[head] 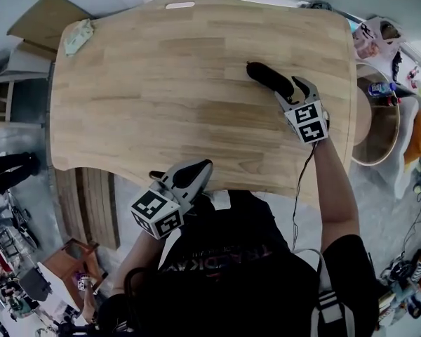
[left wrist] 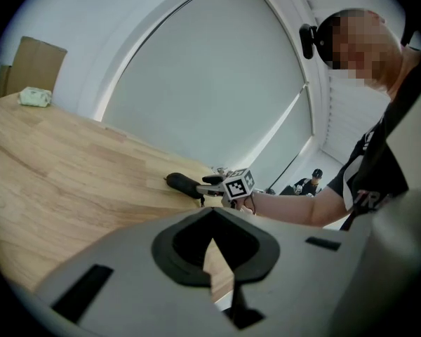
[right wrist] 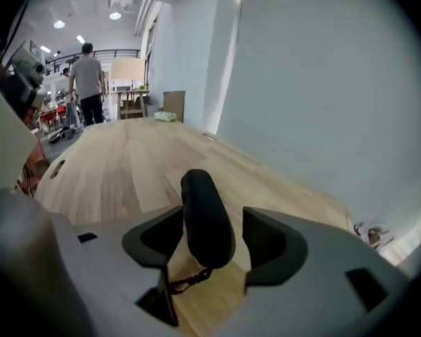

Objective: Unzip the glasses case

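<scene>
One broad, round-cornered table of pale grained wood point(head: 161, 83) is holding a smooth black oblong glasses case point(head: 269, 78) at its three o'clock. The right gripper point(head: 298, 88) is straddling the case's near end, jaws spread and not pressing. The left gripper point(head: 200, 168), clenched empty, is hovering at six o'clock.
</scene>
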Tool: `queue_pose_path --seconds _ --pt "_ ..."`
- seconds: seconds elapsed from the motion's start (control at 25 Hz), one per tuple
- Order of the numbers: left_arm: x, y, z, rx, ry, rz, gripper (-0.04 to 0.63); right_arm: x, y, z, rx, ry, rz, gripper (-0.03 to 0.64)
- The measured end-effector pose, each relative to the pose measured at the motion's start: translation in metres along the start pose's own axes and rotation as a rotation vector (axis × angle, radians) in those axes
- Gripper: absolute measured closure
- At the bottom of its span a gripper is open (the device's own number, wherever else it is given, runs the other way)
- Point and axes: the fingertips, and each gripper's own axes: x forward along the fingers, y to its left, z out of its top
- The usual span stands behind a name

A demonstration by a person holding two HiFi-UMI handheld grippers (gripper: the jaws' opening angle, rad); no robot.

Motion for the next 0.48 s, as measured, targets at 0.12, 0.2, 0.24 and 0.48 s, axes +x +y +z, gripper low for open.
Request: queue_pose_path --seconds 0.12,0.2,0.24,0.48 --pt "-0.006 0.003 -0.006 -0.028 -0.006 0.031 0.586 0.018 0.003 -0.003 -0.132 0.061 0.016 0.322" --pt "-0.008 0.005 -0.009 -0.038 -0.008 0.043 0.586 0.028 0.006 -0.004 -0.207 0.093 0.027 0.308" --pt "-0.009 0.005 -0.010 -0.043 -0.009 0.048 0.586 0.034 0.006 -0.005 -0.234 0.107 0.036 0.302" --pt "-0.014 0.006 -0.019 -0.074 -0.018 0.074 0.586 0.060 0.010 -0.016 -0.274 0.190 0.105 0.290"
